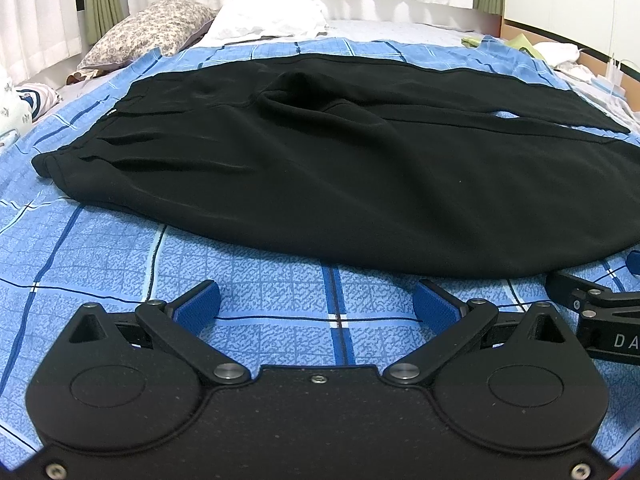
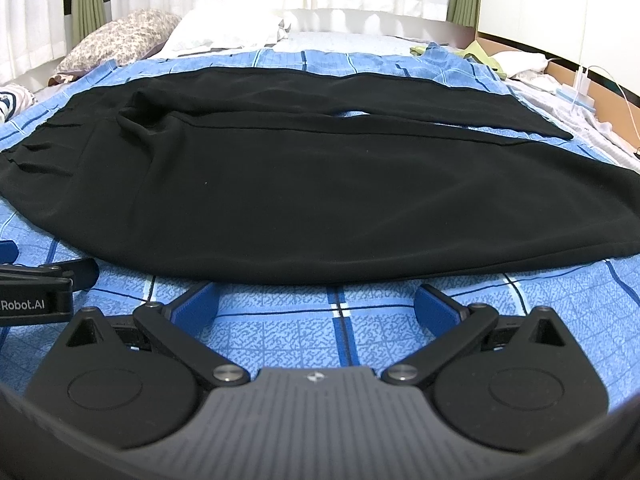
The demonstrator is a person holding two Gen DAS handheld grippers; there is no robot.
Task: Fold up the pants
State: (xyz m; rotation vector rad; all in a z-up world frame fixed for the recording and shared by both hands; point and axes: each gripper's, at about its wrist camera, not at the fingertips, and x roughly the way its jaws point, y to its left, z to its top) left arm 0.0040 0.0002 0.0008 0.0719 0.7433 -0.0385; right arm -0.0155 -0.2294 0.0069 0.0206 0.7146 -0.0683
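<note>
Black pants (image 1: 320,184) lie spread flat on a blue checked bedspread (image 1: 260,300), waistband to the left, legs running right. They also show in the right wrist view (image 2: 320,200). My left gripper (image 1: 318,300) is open and empty, low over the bedspread just short of the pants' near edge. My right gripper (image 2: 318,300) is open and empty, likewise just short of the near edge. Each gripper shows at the edge of the other's view: the right one (image 1: 592,300) and the left one (image 2: 48,280).
A patterned pillow (image 1: 148,32) and a white pillow (image 1: 268,16) lie at the far left of the bed. White curtains hang behind. Clothes and a green item (image 1: 524,44) lie at the far right by a wooden frame. A cable and charger (image 2: 584,80) sit at the right.
</note>
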